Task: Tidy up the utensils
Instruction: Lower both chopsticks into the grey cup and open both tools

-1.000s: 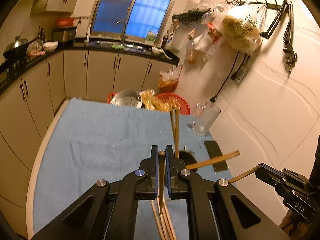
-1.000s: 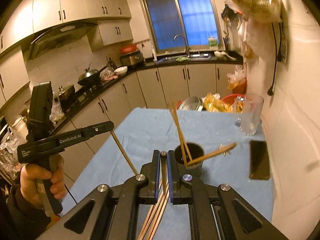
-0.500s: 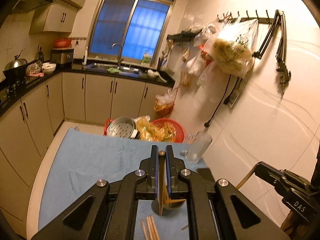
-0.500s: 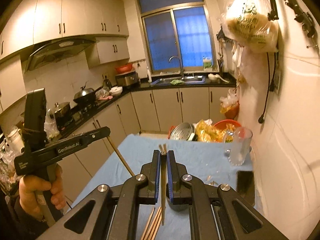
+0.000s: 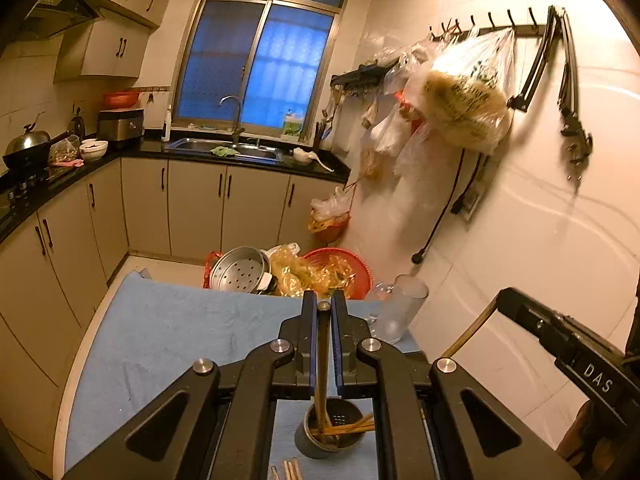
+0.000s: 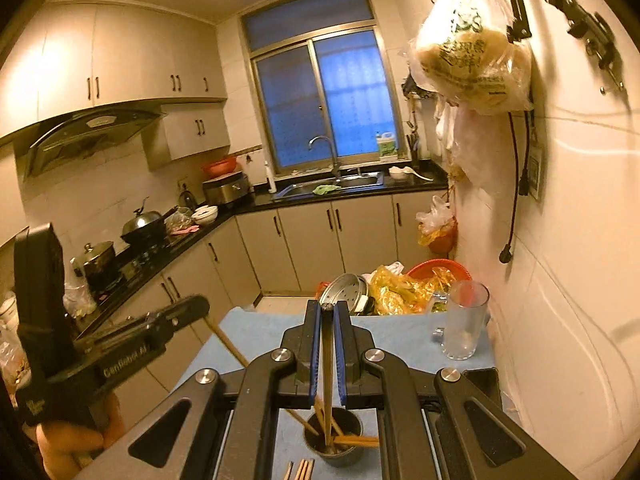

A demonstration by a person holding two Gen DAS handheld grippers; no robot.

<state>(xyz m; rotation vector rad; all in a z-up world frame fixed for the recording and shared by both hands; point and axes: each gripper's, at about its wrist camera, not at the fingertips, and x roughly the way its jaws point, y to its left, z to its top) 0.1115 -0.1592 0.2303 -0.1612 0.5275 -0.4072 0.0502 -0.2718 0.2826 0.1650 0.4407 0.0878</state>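
My left gripper [image 5: 323, 312] is shut on a wooden chopstick [image 5: 322, 372] held upright; its lower end reaches into a dark round holder [image 5: 334, 434] on the blue cloth, which holds several chopsticks. My right gripper [image 6: 327, 314] is shut on another chopstick [image 6: 327, 380], also upright, with its lower end inside the same holder [image 6: 334, 442]. Loose chopsticks lie on the cloth in front of the holder [image 5: 292, 469] and show in the right wrist view [image 6: 302, 470]. Each gripper shows in the other's view, the right [image 5: 560, 344] and the left [image 6: 120, 352].
The table has a blue cloth [image 5: 168, 332]. A clear glass [image 6: 464, 320] stands at its far right by the wall, and a dark phone [image 6: 482, 380] lies near it. Behind the table are a metal steamer [image 5: 240, 270] and a red basket [image 5: 340, 268].
Both grippers have tilted up and lifted over the holder. The chopsticks they grip now stand upright with their lower ends in the holder instead of over the loose pile.
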